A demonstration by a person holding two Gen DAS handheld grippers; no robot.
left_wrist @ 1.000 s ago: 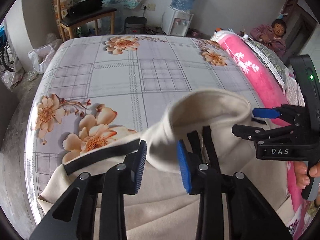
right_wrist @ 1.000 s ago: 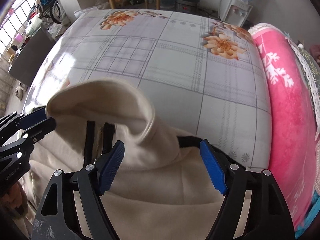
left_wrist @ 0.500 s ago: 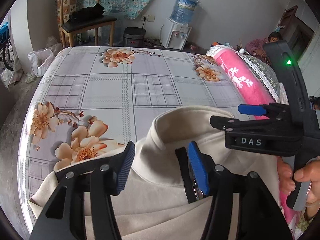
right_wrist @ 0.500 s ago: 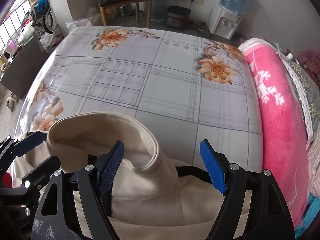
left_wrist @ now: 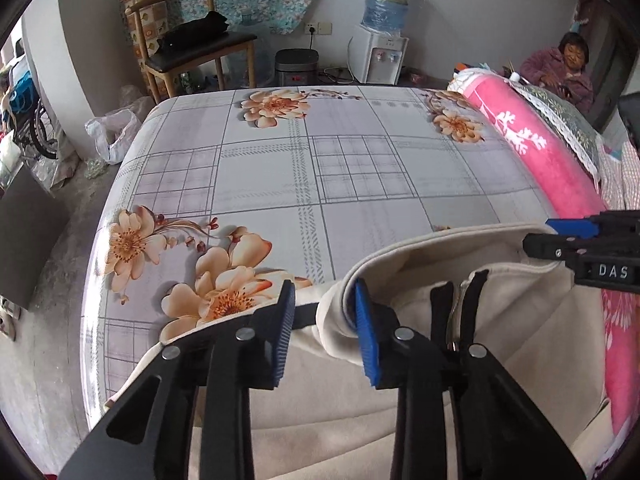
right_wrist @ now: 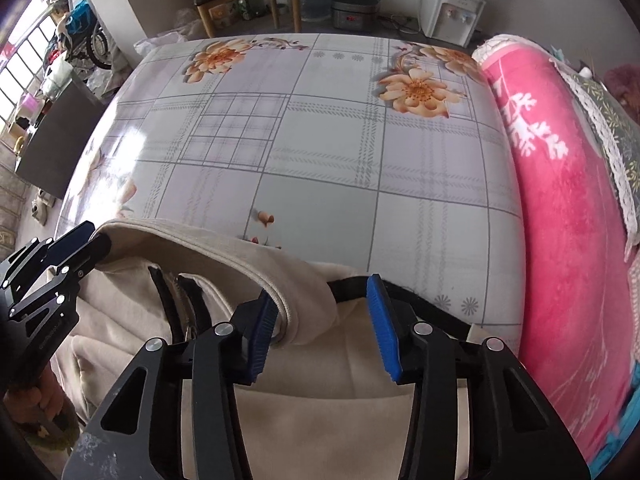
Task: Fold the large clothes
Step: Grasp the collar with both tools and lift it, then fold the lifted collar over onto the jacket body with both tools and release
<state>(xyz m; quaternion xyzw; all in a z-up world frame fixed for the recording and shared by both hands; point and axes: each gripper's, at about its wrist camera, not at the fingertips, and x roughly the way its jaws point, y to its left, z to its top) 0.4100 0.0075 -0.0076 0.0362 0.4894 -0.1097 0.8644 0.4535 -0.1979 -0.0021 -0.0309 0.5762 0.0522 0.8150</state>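
1 cream garment (left_wrist: 420, 380) lay at the bottom of both frames on the floral bed sheet (left_wrist: 280, 168), its stand-up collar (left_wrist: 452, 248) raised toward the centre. It looked soft, thick and limp — light enough to lift, likely to sag between holds, so the stitched collar rim seemed the firmest place to take it. There were 2 grippers. The left gripper (left_wrist: 322, 326) was closing with the collar's left end between its pads, not yet pinched; the right gripper (right_wrist: 320, 328) was closing around the collar's right end — pads still apart. 1 pink blanket (right_wrist: 560, 208) lay along the right.
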